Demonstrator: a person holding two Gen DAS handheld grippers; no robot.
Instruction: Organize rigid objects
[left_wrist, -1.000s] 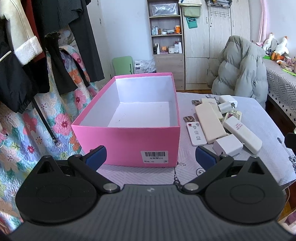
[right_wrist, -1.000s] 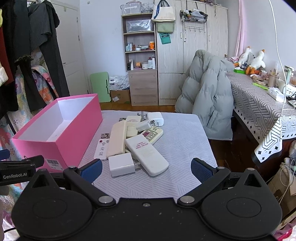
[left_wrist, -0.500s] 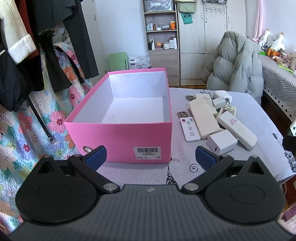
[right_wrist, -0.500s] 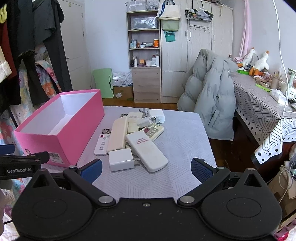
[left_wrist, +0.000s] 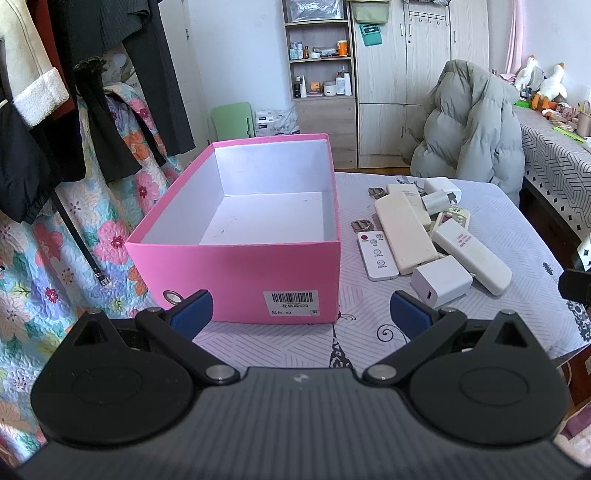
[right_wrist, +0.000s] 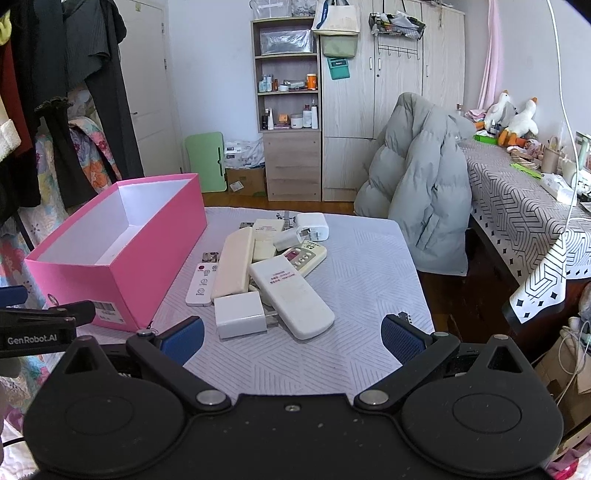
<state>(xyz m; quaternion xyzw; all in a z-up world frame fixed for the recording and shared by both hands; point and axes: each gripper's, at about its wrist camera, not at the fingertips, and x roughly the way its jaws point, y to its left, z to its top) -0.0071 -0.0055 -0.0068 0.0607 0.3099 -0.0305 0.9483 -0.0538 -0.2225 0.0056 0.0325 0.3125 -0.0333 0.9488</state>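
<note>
An empty pink box (left_wrist: 240, 273) (right_wrist: 122, 273) with a white inside stands on the left of the quilted table (right_wrist: 351, 258). To its right lies a heap of several white remotes (right_wrist: 291, 295) (left_wrist: 402, 232) and white chargers (right_wrist: 240, 314) (left_wrist: 441, 282). My left gripper (left_wrist: 301, 310) hangs open before the box's near wall, holding nothing. My right gripper (right_wrist: 291, 334) is open too, just short of the nearest charger and remote. The left gripper's side (right_wrist: 44, 321) shows at the right wrist view's left edge.
A grey puffer jacket (right_wrist: 417, 184) is draped over a chair behind the table. Clothes hang at the left (left_wrist: 55, 110). A second table with a patterned cloth (right_wrist: 524, 214) stands at the right. Shelves and wardrobes (right_wrist: 332, 110) line the back wall.
Both grippers have drawn back and risen slightly, so the box and the heap look smaller and lower in view. Both stayed open; nothing on the table moved.
</note>
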